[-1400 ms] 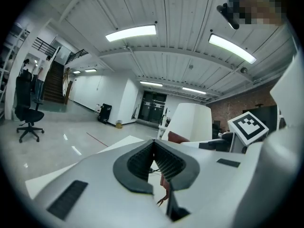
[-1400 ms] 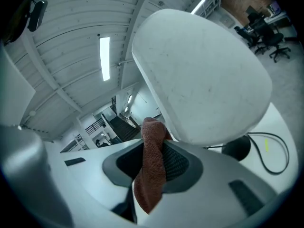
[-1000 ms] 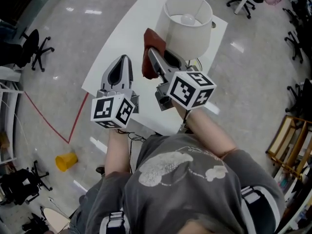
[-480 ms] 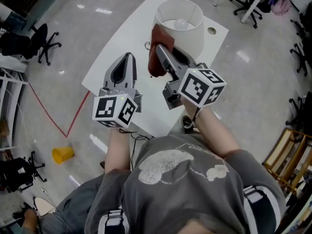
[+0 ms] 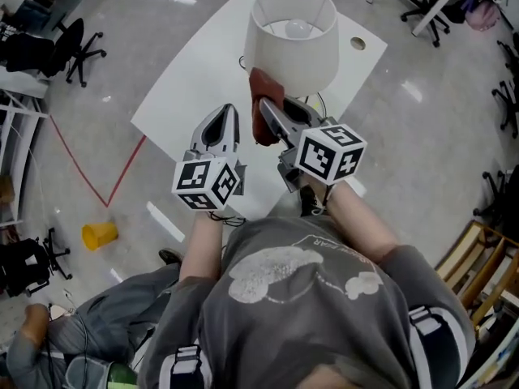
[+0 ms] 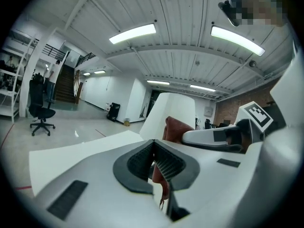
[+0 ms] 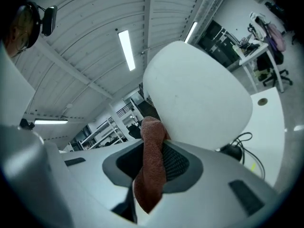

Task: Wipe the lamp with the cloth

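Rust cloth (image 7: pixel 150 182) inside right claw (image 7: pixel 154 154)

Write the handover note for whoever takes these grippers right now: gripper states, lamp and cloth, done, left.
Right gripper: shut on the cloth, held at the lower edge of the lamp shade; contact likely, not certain.
Left gripper: shut, empty, beside the right one.
Lamp: upright on the table.
Done: cloth picked up, brought to the shade.
Left: wipe the shade; how much is wiped already doesn't show.
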{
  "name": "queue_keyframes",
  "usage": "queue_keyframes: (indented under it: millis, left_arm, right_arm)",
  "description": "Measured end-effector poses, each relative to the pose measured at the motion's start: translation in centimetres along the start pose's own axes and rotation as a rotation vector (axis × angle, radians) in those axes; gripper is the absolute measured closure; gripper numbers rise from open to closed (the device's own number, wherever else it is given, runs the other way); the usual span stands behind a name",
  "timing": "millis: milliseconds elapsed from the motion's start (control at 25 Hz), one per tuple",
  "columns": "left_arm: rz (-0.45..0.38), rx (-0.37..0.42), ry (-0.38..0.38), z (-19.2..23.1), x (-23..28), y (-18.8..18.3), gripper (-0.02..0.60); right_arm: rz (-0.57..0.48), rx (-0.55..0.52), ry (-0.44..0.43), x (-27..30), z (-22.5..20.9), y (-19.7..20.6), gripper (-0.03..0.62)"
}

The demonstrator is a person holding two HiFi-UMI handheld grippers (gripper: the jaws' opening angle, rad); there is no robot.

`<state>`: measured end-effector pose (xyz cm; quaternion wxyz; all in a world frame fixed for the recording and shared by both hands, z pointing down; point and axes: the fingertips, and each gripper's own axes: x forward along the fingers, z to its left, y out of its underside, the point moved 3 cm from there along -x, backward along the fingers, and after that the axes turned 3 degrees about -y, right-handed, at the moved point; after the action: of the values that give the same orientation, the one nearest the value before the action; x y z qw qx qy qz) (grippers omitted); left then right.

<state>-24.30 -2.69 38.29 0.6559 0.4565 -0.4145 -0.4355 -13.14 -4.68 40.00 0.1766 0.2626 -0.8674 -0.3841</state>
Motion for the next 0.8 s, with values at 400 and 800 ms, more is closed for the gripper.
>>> queue_keyframes:
  millis: [400, 800]
  left_arm:
    - [0.086, -0.065, -0.08, -1.0, 0.4, 5.4, 0.574]
    - [-0.127, -0.016, -0.103, -4.6, -0.1, -2.3, 0.574]
  right_arm:
    - [0.178, -0.075, -0.023, -1.7, -4.3, 4.3, 0.508]
    - [0.121, -0.339, -0.341, -5.0, -0.1, -2.0, 0.508]
